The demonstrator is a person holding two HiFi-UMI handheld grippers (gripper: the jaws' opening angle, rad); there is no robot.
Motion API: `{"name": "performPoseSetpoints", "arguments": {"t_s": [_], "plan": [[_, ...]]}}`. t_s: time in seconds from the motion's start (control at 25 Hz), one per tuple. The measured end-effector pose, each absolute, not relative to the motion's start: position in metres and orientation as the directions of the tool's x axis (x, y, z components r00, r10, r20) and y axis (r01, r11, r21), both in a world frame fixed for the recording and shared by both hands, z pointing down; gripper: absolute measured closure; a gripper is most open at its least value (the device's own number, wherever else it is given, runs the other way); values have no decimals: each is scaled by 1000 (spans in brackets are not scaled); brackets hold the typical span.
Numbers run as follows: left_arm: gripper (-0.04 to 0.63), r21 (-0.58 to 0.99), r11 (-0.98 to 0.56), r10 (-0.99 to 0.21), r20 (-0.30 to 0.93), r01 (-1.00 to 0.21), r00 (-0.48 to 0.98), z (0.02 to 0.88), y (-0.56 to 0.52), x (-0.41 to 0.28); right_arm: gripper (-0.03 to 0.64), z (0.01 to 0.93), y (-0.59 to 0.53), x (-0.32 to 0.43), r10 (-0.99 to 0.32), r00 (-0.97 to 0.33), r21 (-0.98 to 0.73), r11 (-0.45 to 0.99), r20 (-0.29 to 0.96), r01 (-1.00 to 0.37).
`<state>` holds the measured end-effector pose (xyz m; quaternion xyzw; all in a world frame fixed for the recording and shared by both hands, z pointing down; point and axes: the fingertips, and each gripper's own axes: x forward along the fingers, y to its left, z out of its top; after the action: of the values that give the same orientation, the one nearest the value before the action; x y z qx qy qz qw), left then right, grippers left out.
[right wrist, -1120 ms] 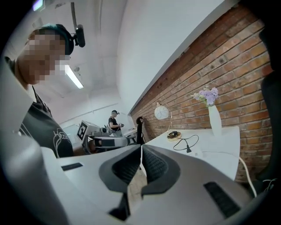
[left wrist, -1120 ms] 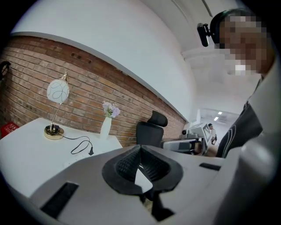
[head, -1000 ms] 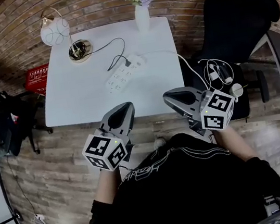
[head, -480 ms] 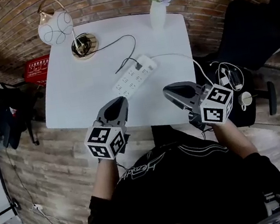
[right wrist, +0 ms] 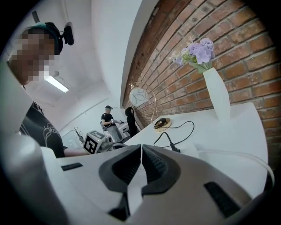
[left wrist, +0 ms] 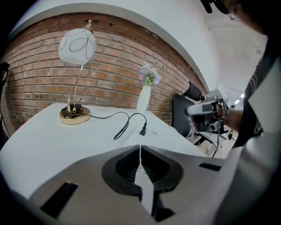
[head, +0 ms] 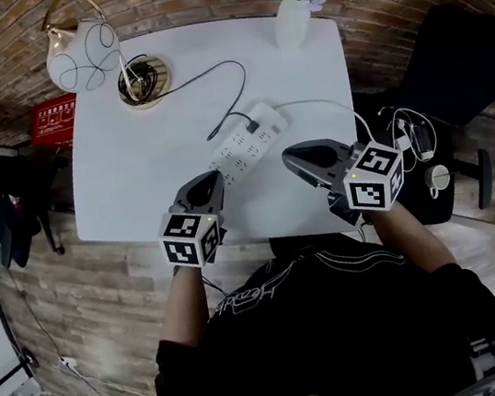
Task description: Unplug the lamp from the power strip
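Power strip (head: 248, 142) lies diagonally on table (head: 118, 147), inside every edge.

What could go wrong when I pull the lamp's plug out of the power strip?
1. The strip lies loose on the table, so it may lift or slide with the plug unless the left hand-held gripper pins it.
2. Pulling on the cord rather than the plug could tug the lamp, which looks top-heavy and stands near the table's corner.
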<state>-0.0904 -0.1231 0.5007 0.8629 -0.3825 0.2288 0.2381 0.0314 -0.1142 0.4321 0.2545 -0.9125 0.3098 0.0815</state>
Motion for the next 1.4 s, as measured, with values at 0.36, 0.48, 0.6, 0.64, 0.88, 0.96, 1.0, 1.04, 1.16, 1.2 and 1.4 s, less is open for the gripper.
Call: {"name": "performPoseSetpoints", "arguments": {"t_s": [0.36,0.48,0.6,0.64,0.88,0.96,1.0,1.04,1.16,1.2,1.4], "plan": [[592,219,-605,-495,650,-765,577,540,-138,-98,618,453,-145,24,-400,-848,-498,687,348,-528],[592,195,-620,-484,668,-760,566,549,-135,-99,616,459,-153,21,-398,-838,-447,715,373,-538],[592,221,-615,-484,653,-757,583,549,-136,-99,521,466,-160,16,-395,-834,-405,740,384,-537],[592,215,-621,-482,654,-754,584,549,-137,-99,495,467,-163,15,-399,-833,-388,749,383,-537],[592,197,-639,-469,666,-744,579,550,-137,-99,414,476,-183,12,-454,-802,-282,770,387,-572],[592,226,-626,-465,661,-746,590,550,-137,-100,411,484,-189,10,-465,-788,-258,769,403,-585],[592,231,-623,-463,661,-747,591,550,-138,-100,411,489,-191,8,-463,-782,-245,771,418,-587],[592,232,-622,-461,664,-748,589,550,-138,-100,413,494,-193,6,-458,-774,-225,778,436,-587],[593,230,-622,-454,673,-749,584,551,-138,-100,413,508,-197,0,-461,-742,-148,794,486,-590],[592,232,-622,-453,673,-748,585,551,-138,-100,413,511,-199,0,-469,-731,-126,794,495,-594],[592,235,-621,-453,671,-748,587,551,-138,-100,413,525,-205,-5,-488,-689,-49,796,536,-603]]}}
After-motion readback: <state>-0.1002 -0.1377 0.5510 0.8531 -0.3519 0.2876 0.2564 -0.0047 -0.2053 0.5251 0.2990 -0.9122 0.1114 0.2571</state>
